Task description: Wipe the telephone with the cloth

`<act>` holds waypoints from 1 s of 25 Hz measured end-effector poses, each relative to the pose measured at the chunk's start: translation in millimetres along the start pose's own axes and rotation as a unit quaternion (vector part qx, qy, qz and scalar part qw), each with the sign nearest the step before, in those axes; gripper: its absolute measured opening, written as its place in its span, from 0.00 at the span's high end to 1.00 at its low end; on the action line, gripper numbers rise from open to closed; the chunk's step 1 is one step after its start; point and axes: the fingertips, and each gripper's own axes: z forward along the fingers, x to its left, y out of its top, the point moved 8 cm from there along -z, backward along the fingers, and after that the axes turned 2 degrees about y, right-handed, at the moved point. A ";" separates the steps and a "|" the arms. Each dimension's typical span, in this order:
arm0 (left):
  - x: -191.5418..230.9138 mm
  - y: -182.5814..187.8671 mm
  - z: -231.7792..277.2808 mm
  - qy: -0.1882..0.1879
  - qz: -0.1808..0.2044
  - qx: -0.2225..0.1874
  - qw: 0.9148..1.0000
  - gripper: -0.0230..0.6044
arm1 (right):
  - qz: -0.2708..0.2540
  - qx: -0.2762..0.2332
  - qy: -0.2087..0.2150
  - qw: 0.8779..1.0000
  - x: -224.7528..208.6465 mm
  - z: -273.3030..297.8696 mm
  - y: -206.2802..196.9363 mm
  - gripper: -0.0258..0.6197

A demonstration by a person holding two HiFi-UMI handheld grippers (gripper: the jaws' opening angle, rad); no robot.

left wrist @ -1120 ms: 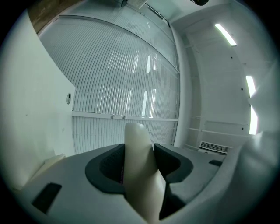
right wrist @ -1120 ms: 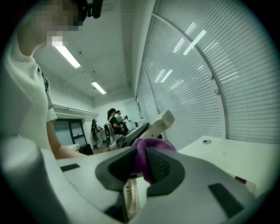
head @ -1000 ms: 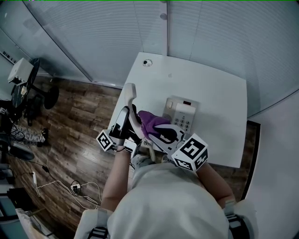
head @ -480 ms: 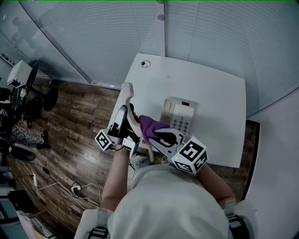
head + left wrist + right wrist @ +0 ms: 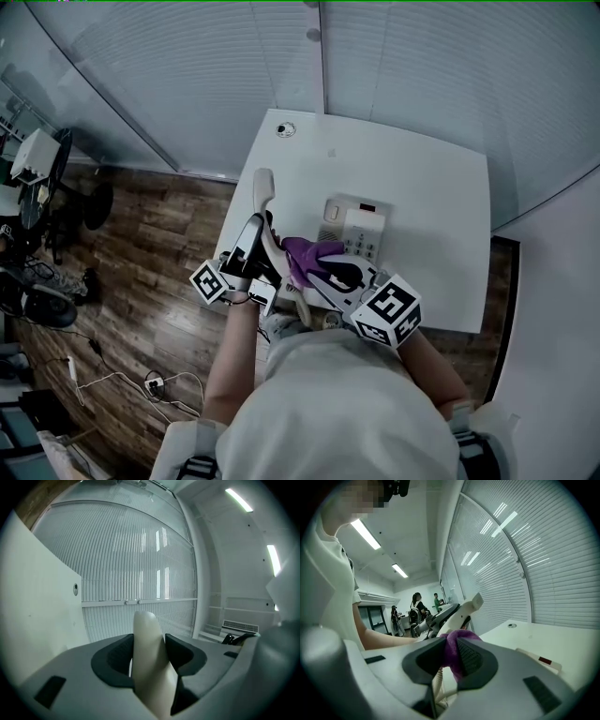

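Note:
A cream handset (image 5: 263, 199) is lifted off the telephone base (image 5: 354, 232) on the white table (image 5: 422, 187). My left gripper (image 5: 265, 228) is shut on the handset (image 5: 150, 663), which rises between its dark pads and points up and away. My right gripper (image 5: 317, 260) is shut on a purple cloth (image 5: 305, 253). In the right gripper view the cloth (image 5: 457, 651) bunches between the pads and lies against the handset (image 5: 461, 613). A coiled cord (image 5: 437, 686) hangs below it.
The table has a round cable hole (image 5: 284, 129) at its far left corner. Glass walls with blinds (image 5: 206, 66) stand behind it. Wood floor (image 5: 141, 272) with cables and office chairs lies to the left. Several people (image 5: 415, 606) stand far off in the right gripper view.
The handset has tilted a little and the cloth has slid slightly along it. Both grippers stay nearly where they were, with the same grips.

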 end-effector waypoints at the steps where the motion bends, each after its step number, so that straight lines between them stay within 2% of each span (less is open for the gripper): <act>1: 0.4 -0.1 0.0 0.004 0.004 0.005 1.000 0.61 | 0.001 -0.001 -0.006 1.000 -1.0 -1.1 0.3 0.84; 6: 6.1 -8.1 3.7 0.021 0.010 0.024 0.999 0.61 | 0.007 -0.011 -0.035 0.999 -10.6 -13.4 -2.2 0.84; 13: 13.5 -28.3 12.2 0.070 0.042 0.060 0.995 0.61 | 0.022 -0.039 -0.084 0.995 -26.5 -38.5 -5.4 0.84; 25: 32.6 -60.7 19.6 0.153 0.084 0.124 0.977 0.61 | 0.038 -0.099 -0.170 0.980 -43.7 -77.4 1.0 0.84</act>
